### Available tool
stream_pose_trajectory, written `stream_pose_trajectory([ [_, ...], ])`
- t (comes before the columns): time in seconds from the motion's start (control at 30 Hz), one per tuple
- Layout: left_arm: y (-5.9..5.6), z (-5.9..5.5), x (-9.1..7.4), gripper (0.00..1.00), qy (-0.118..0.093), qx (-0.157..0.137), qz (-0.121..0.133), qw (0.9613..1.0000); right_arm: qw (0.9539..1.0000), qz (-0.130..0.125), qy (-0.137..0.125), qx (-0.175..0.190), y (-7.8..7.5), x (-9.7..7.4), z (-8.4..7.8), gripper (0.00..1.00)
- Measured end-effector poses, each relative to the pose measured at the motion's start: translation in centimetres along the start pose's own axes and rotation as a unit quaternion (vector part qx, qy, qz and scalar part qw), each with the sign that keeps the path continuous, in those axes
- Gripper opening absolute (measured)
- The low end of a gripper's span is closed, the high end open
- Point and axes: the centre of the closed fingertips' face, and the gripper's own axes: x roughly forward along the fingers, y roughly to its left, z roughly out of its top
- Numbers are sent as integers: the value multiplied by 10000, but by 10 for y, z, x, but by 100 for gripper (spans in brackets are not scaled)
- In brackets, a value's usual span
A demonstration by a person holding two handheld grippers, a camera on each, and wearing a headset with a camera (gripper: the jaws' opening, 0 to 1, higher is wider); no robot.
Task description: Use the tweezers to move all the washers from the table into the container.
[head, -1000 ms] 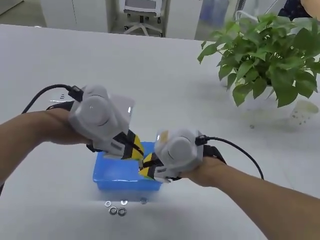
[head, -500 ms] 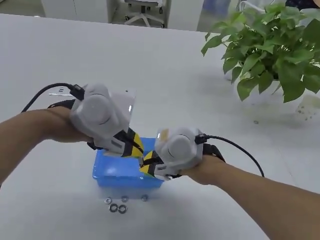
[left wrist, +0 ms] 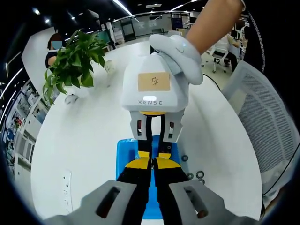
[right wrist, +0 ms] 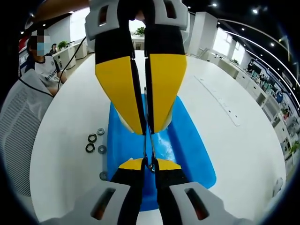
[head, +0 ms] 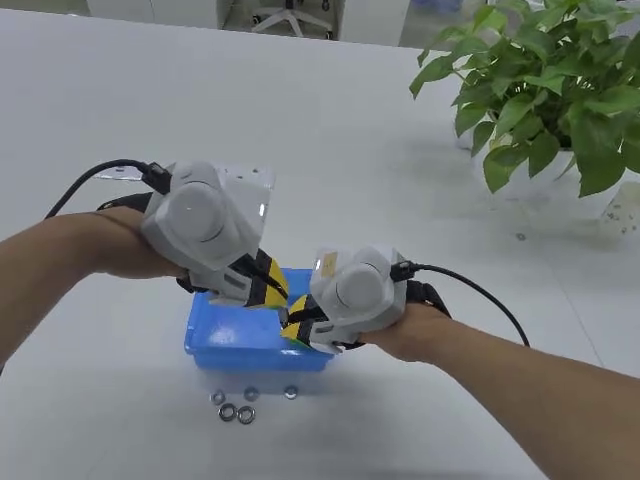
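Over the container point(right wrist: 187, 145), my left gripper point(right wrist: 148, 130) and right gripper point(right wrist: 149, 165) pinch the thin tweezers point(right wrist: 149, 147). The washers point(head: 235, 410) beside the container look light, slippery; I'd nip each rim.

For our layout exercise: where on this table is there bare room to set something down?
Free: the table beyond the blue container, out to the plant. Crowded: above the container, where left gripper and right gripper meet, and washers on its near side.
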Motion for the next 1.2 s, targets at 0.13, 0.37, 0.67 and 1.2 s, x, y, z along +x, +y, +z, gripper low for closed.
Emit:
stream_pose_trajectory([
  [0.13,0,-1,1,6,8,-5,-18,10000,10000,17,11,-19,0,1,-1,10],
  [0.37,-1,-1,0,6,7,7,-27,10000,10000,16,20,-41,0,0,-1,10],
  [0.67,-4,4,-8,6,37,81,-12,10000,10000,-36,-20,-86,2,-5,6,10],
  [1.2,-9,21,-27,6,82,195,34,9998,9997,-143,-196,-103,7,-24,24,10],
])
